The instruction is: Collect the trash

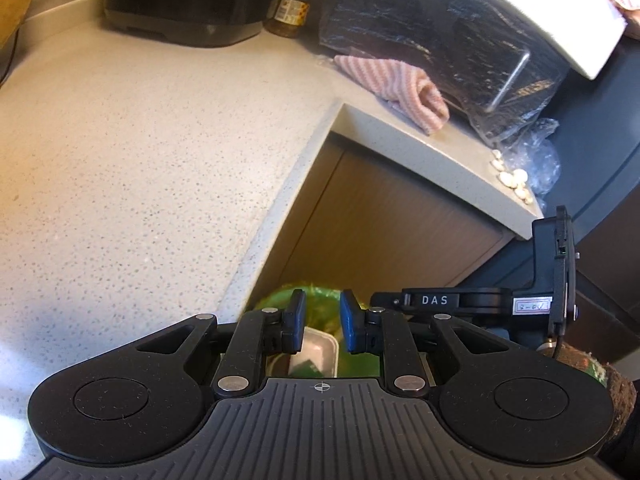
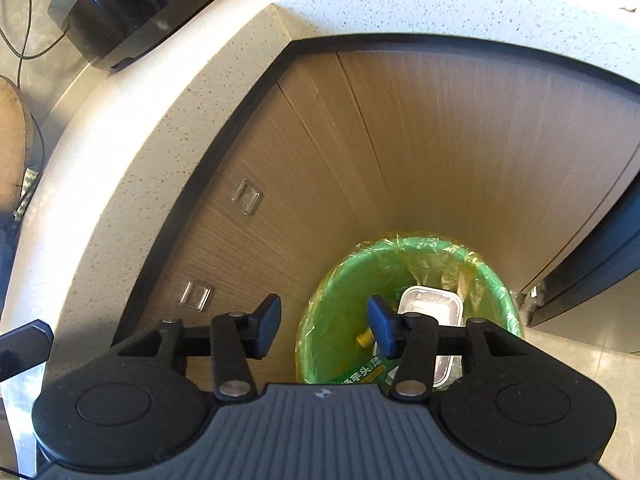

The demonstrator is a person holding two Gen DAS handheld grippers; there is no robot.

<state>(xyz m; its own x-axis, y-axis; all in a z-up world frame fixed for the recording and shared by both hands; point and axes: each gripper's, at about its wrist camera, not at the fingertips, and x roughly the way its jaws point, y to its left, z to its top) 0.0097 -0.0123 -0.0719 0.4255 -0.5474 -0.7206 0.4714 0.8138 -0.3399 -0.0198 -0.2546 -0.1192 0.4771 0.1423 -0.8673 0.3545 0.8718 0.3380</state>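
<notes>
Low centre of both wrist views: left gripper (image 1: pixel 322 326) has its blue pads (image 1: pixel 297 320) a narrow gap apart with nothing between them, right gripper (image 2: pixel 324 330) is spread wide and also empty, both hanging above the green-lined trash bin (image 2: pixel 340 276) on the floor in the counter's inside corner. Bin holds a clear plastic tray (image 2: pixel 432 306), a yellow scrap (image 2: pixel 364 338) and a green wrapper (image 2: pixel 360 376) with Chinese print, not fully readable. Right gripper's body at right of the left view reads "DAS"; small garlic-like pieces (image 1: pixel 514 178) sit on the countertop (image 1: pixel 140 140) edge at right.
</notes>
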